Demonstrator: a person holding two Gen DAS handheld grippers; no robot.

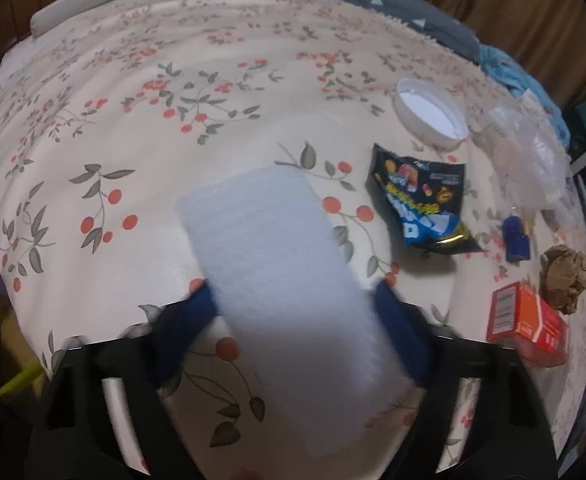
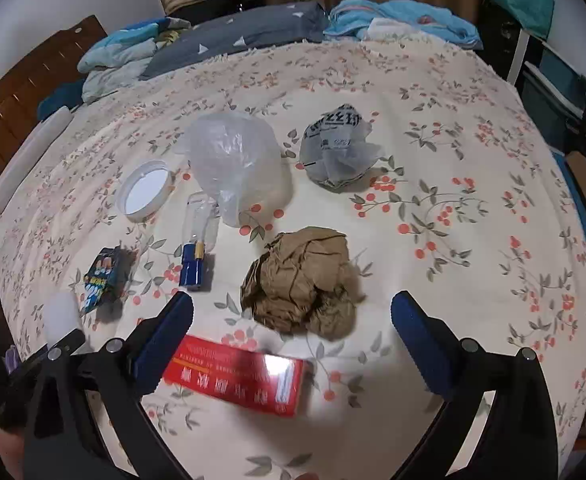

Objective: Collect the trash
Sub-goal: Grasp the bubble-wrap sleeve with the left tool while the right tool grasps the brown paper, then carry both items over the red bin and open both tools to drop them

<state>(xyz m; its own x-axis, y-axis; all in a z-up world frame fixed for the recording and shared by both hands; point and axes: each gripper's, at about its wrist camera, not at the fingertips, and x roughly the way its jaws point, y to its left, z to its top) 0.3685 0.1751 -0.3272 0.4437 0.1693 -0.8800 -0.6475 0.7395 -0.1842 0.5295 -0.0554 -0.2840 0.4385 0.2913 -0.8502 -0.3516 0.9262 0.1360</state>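
While my left fingers (image 1: 291,292) stand on either side of a pale white foam pad (image 1: 277,264), their blue tips sit right at its long edges, though motion blur keeps me from telling whether they actually press it. My right fingers (image 2: 292,307) are spread wide and grasp nothing; they hang above the flowered bedsheet (image 2: 453,140), with a crumpled brown paper ball (image 2: 301,280) lying between and just beyond their tips. A red carton (image 2: 237,372) lies flat on the bed close under the right fingers, nearer the left-hand one. Further out lie a small blue battery (image 2: 192,270) with a clear little bottle (image 2: 202,216) just behind it, a dark snack wrapper (image 2: 103,276), a white round lid (image 2: 145,190) lying with its hollow up, a clear plastic bag (image 2: 237,164) and a crumpled grey printed bag (image 2: 335,148). In my left view the wrapper, lid, battery, carton and paper ball all lie to the right of the pad. Pillows and folded blankets are heaped along the far edge of the bed.
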